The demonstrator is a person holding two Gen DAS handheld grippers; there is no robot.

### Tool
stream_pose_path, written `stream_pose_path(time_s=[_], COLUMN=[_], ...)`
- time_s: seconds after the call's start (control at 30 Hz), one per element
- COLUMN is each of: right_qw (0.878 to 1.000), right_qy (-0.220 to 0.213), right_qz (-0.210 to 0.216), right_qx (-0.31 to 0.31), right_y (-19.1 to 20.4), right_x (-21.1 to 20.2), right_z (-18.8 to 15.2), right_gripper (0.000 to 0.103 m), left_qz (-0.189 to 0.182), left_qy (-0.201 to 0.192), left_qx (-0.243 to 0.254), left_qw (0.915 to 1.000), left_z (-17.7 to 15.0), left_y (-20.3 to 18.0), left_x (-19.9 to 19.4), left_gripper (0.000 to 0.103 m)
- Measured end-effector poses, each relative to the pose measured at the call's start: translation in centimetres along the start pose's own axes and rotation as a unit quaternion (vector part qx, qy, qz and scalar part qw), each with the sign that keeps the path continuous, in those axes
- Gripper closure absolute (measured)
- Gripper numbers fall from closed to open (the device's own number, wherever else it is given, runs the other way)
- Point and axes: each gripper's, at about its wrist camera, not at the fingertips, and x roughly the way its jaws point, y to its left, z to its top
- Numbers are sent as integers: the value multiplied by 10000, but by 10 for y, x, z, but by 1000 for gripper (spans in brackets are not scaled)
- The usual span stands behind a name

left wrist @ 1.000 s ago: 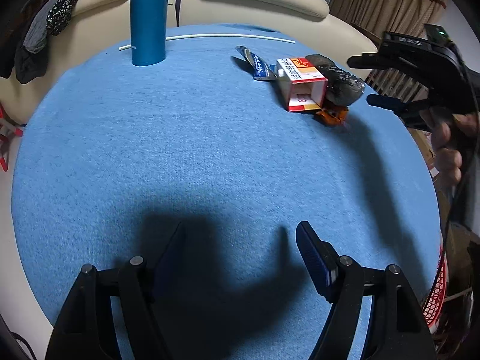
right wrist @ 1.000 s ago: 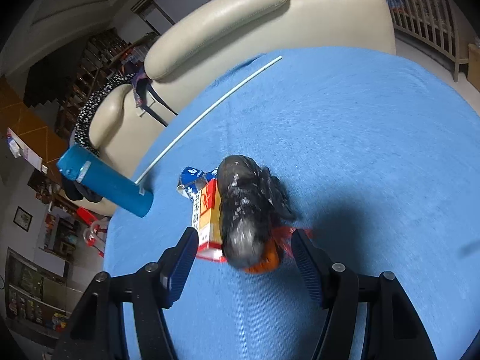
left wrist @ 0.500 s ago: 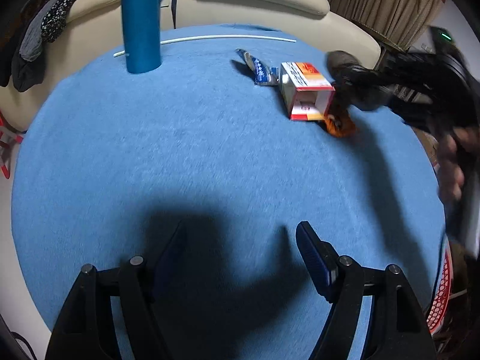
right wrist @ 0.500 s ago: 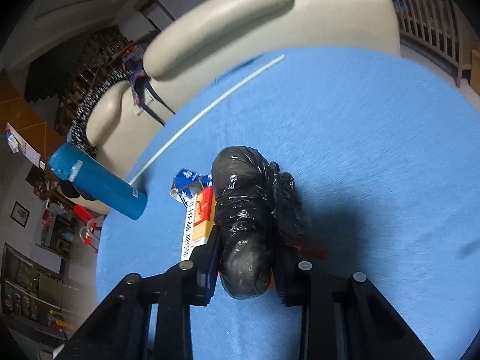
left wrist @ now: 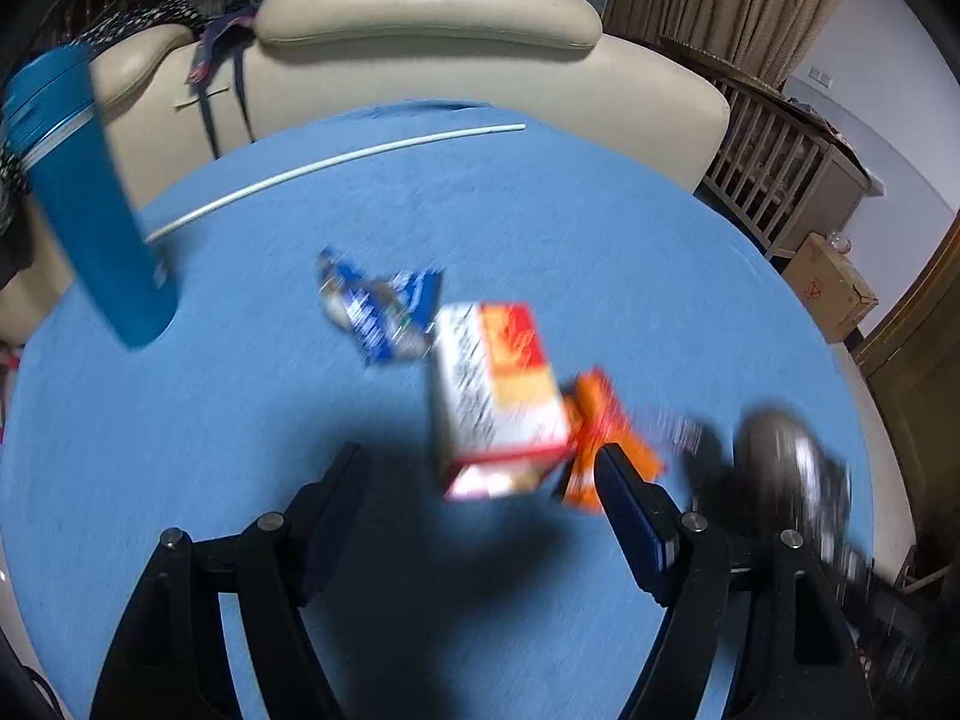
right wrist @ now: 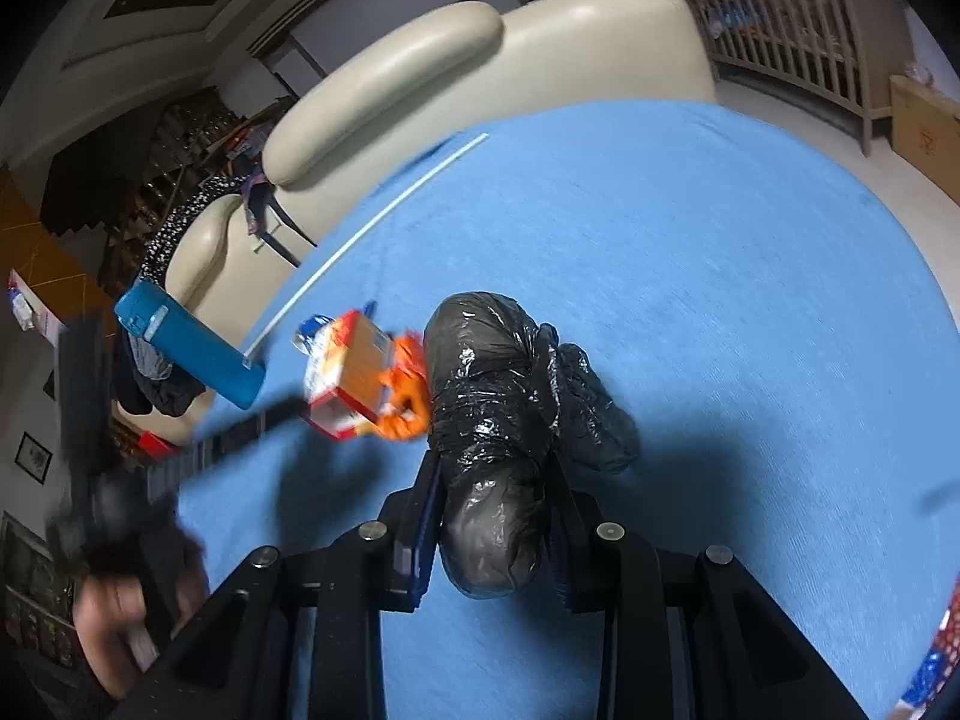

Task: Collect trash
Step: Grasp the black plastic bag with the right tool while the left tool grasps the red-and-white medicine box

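Glossy crinkled black plastic bag [right wrist: 489,420], matt blue cloth tabletop [right wrist: 720,300], printed cardboard box [left wrist: 495,396]

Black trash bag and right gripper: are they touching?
Touching. The right wrist view shows the right gripper with both jaws pressed against the sides of the black trash bag, which bulges between them.

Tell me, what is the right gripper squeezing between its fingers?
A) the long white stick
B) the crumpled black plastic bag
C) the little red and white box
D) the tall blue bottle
B: in the right wrist view the right gripper has its fingers closed against both sides of the black plastic bag, while the box, blue bottle and white stick sit apart on the blue cloth.
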Motion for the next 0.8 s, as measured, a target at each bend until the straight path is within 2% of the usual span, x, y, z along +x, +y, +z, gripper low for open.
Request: stream_pose_path(time_s=[0.13, 0.23, 0.27, 0.3, 0.5, 0.7, 0.8], right_qw=[9999, 9998, 9998, 9998, 9997, 9999, 9999], right_qy=[41, 48, 42, 35, 7, -39, -63], right_qz=[-18, -2, 4, 18, 43, 38, 26], right_qx=[130, 209, 211, 213, 259, 117, 100], right_y=[-15, -23, -24, -25, -22, -5, -1], right_x=[-3, -5, -6, -7, -7, -13, -18], right_z=[-8, -10, -11, -11, -16, -25, -31], right_gripper=[70, 70, 70, 70, 70, 70, 70], left_qz=[176, 228, 188, 252, 384, 448, 426], left_qy=[154, 373, 409, 486, 389, 263, 213], left_qx=[4, -122, -169, -161, -186, -252, -128], left_qw=[9997, 9990, 9988, 9984, 9983, 9983, 9988], left_z=[17, 15, 12, 8, -21, -65, -90], left_y=[-11, -7, -4, -2, 10, 24, 22], left_x=[27, 44, 45, 46, 24, -7, -21], left_gripper=[25, 28, 48, 55, 55, 55, 55])
